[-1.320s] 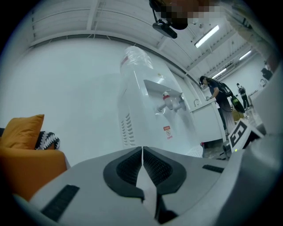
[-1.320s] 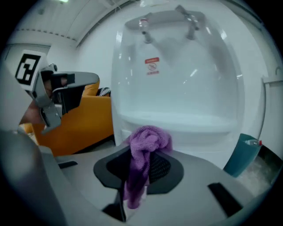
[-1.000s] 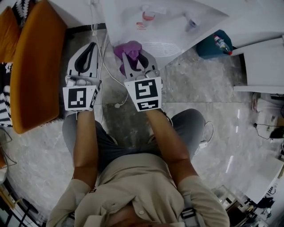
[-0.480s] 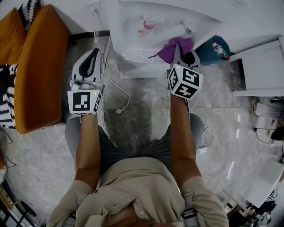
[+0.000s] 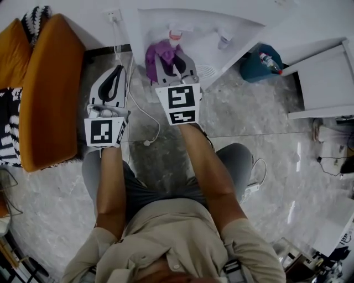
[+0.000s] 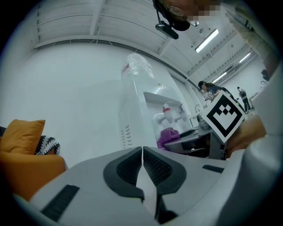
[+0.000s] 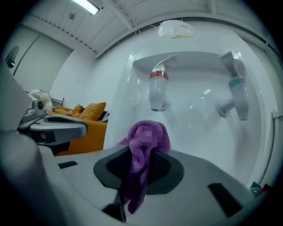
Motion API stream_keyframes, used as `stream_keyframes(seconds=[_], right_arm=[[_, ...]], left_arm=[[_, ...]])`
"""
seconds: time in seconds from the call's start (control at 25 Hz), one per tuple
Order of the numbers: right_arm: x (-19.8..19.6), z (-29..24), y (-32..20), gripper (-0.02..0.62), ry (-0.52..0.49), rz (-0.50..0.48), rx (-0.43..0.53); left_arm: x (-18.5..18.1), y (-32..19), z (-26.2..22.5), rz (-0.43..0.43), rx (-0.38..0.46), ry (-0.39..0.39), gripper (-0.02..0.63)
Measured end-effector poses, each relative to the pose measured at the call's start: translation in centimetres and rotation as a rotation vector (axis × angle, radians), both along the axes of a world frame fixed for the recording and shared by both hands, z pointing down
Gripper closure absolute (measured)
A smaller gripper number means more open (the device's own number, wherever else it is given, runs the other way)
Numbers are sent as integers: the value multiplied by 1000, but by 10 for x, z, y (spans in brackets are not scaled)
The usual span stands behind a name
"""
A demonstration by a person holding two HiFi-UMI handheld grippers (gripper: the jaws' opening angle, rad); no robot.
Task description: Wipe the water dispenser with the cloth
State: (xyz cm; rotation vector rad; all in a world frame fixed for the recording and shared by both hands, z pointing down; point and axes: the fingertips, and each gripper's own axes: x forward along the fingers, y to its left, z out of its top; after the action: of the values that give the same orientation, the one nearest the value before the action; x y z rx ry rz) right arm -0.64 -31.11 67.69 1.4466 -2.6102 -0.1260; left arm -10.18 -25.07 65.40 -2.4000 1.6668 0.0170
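Observation:
The white water dispenser point(image 5: 238, 25) stands in front of me, with a red tap point(image 7: 158, 90) and a blue tap point(image 7: 239, 97) in its recess. My right gripper point(image 5: 167, 62) is shut on a purple cloth point(image 5: 159, 54), which bunches out past the jaws point(image 7: 146, 141) just below the red tap at the left of the recess. My left gripper point(image 5: 113, 71) hangs to the left of the dispenser, shut with nothing in it point(image 6: 142, 152). From the left gripper view I see the dispenser's side with its bottle point(image 6: 137, 101) and the cloth point(image 6: 167, 137).
An orange sofa point(image 5: 44, 88) stands at the left. A white power cable point(image 5: 141, 108) runs from a wall socket point(image 5: 113, 14) down across the marble floor. A teal bin point(image 5: 260, 61) and a white cabinet point(image 5: 323, 83) stand to the right of the dispenser.
The right gripper with the cloth swept right to the blue tap, then came back left to below the red tap. The left gripper has stayed put.

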Motion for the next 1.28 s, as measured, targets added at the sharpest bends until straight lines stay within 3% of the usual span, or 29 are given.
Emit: stream_keyframes(seconds=[0.12,0.28,0.36,0.48,0.76,0.88,1.04,1.16,1.2,1.28], right_arm=[[30,-5,-3,511,6,76,14],[141,9,-11,512,-11,325,-38],[182,11,-9,518,-44,368,-59],[189,-3,-5,517,-25,356,-10],[212,-99,13,517,-102,471,242],[193,-150,17,517,-65,434,359],[138,-183,22,515,41,337,428],[89,-213,35,514,19,257,516],[69,-219,39,514,16,226,521],[32,-215,41,514,59,160,440]], left_arm=[[3,4,-5,5,13,-26,580],[1,3,-7,4,13,-22,580],[2,2,-7,6,10,-17,580],[8,-2,-6,15,9,-12,580],[9,-3,-18,19,29,-6,580],[1,-2,-24,6,36,-1,580],[-5,-2,-33,-10,41,5,580],[-11,-5,-40,-25,26,4,580],[-14,-6,-44,-34,15,9,580],[-20,-6,-57,-49,-9,18,580]])
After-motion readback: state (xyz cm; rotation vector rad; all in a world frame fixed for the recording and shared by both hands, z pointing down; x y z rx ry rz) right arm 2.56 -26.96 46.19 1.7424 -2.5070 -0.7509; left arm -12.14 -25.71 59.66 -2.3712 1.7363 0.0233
